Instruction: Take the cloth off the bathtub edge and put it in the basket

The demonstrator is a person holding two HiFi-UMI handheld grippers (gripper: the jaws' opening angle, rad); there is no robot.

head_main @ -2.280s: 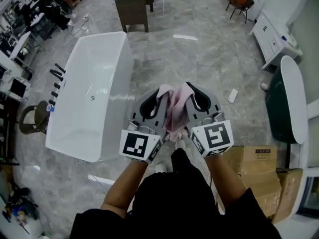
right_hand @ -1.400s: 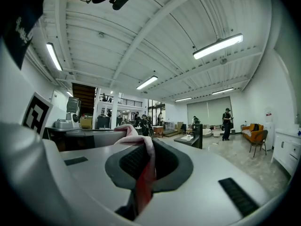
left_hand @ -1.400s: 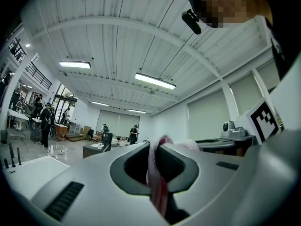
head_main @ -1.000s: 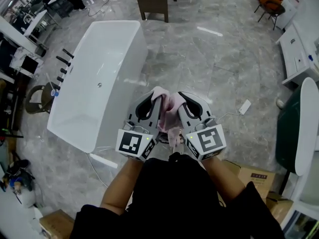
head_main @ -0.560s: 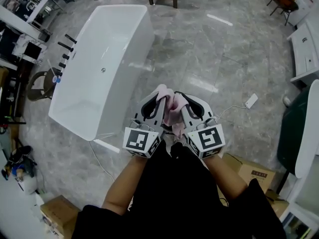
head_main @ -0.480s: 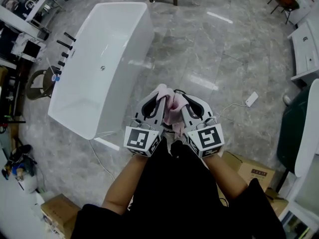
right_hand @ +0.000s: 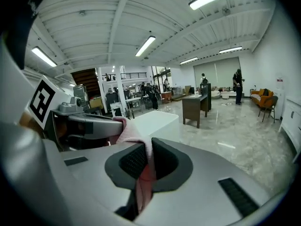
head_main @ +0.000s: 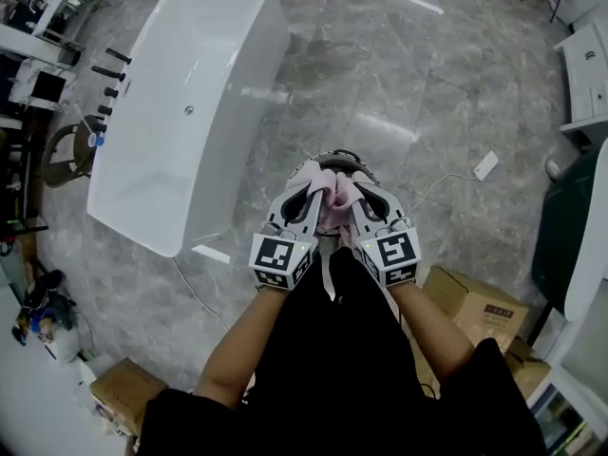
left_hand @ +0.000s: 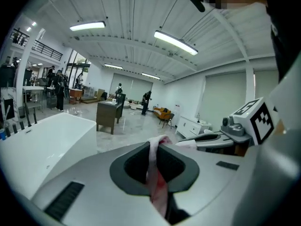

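Note:
A pink cloth (head_main: 329,196) hangs bunched between my two grippers, held in the air in front of the person's body. The left gripper (head_main: 310,184) is shut on its left part, the right gripper (head_main: 352,187) on its right part. In the left gripper view the cloth (left_hand: 157,175) runs down through the closed jaws (left_hand: 157,144). The right gripper view shows the same cloth (right_hand: 128,131) pinched at the jaw tips (right_hand: 147,146). A dark round rim (head_main: 334,156), perhaps the basket, peeks out just beyond the cloth. The white bathtub (head_main: 180,112) stands to the left, apart from both grippers.
Cardboard boxes lie on the floor at the right (head_main: 475,307) and lower left (head_main: 123,392). A white power strip (head_main: 486,165) with its cable lies on the grey marble floor. A dark green tub (head_main: 560,245) stands at the right edge. Black taps (head_main: 109,65) sit beside the bathtub.
Both grippers keep their hold on the cloth. The person has stepped away from the bathtub, which has slid left in view. A dark round rim has come into view behind the cloth.

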